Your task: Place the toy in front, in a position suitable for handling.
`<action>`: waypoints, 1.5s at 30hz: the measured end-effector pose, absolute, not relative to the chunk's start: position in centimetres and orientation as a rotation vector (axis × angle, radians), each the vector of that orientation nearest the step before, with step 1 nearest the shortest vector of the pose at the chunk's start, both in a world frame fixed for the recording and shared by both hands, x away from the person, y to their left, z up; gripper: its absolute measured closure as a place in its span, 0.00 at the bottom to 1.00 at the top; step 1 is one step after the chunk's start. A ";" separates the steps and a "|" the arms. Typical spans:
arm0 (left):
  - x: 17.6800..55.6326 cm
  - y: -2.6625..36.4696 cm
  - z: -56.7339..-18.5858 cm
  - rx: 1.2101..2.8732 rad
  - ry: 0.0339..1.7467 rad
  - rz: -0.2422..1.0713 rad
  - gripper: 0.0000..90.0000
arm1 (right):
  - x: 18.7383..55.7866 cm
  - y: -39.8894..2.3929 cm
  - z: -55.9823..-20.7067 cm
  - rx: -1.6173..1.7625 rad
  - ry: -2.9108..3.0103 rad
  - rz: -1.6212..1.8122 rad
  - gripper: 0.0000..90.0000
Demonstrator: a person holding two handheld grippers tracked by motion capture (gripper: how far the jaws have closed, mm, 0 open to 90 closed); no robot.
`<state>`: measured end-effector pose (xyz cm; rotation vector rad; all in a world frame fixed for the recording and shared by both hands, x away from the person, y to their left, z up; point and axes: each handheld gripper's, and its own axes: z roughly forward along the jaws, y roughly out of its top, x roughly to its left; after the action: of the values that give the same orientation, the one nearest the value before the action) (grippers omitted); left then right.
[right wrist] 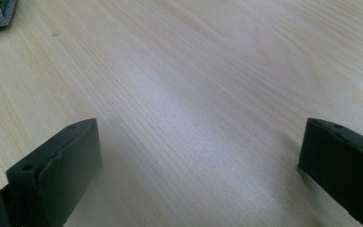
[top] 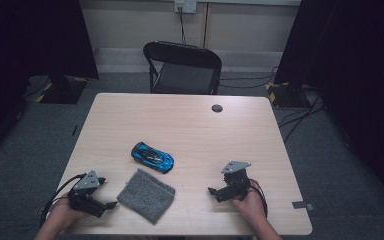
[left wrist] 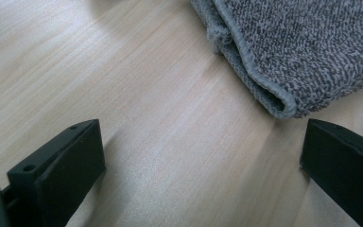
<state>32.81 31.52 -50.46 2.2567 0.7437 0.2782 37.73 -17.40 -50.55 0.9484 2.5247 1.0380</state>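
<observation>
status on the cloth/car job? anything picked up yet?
Nothing looks done: the folded grey cloth lies flat on the table, with the blue toy car beside it, untouched. In hand: nothing. The left gripper sits open just short of the cloth's edge, and the right gripper is open over bare wood. Left: every grasp and whatever handling follows.

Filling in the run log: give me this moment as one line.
left tool: open, beside grey cloth | right tool: open, over bare table | blue toy car: untouched, behind cloth
</observation>
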 end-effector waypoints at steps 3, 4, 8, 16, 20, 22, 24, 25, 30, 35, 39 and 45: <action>32.8 31.5 -50.5 2.257 0.746 0.281 0.00 | 37.7 -17.4 -50.6 0.947 2.526 1.039 0.00; 32.8 31.5 -50.5 2.257 0.746 0.281 0.00 | 37.7 -17.4 -50.6 0.947 2.526 1.039 0.00; 32.8 31.5 -50.5 2.257 0.746 0.281 0.00 | 37.7 -17.4 -50.5 0.950 2.524 1.039 0.00; 32.8 31.5 -50.5 2.257 0.748 0.281 0.00 | 38.1 -17.2 -50.0 0.949 2.544 1.020 0.13; 32.8 31.5 -50.5 2.256 0.748 0.282 0.00 | 38.7 -16.6 -49.0 0.965 2.549 1.069 0.14; 32.8 31.5 -50.5 2.258 0.749 0.283 0.00 | 39.0 -16.3 -48.6 0.947 2.557 1.095 0.15; 32.8 31.5 -50.5 2.258 0.748 0.282 0.00 | 39.2 -15.8 -48.3 0.920 2.567 1.098 0.15; 32.8 31.5 -50.5 2.258 0.749 0.283 0.00 | 39.4 -15.5 -48.2 0.900 2.573 1.100 0.15; 32.8 31.5 -50.5 2.258 0.749 0.283 0.00 | 40.0 -13.4 -47.8 0.802 2.640 1.069 0.15; 32.8 31.5 -50.5 2.256 0.750 0.283 0.00 | 40.8 -11.6 -47.4 0.750 2.654 1.086 0.15; 32.8 31.5 -50.5 2.256 0.749 0.282 0.00 | 41.4 -10.4 -46.8 0.721 2.660 1.131 0.15; 32.8 31.5 -50.5 2.257 0.749 0.281 0.00 | 42.3 -8.7 -46.9 0.690 2.692 1.123 0.15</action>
<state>32.80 31.48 -50.46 2.2567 0.7487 0.2811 42.31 -8.70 -46.89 0.6898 2.6925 1.1230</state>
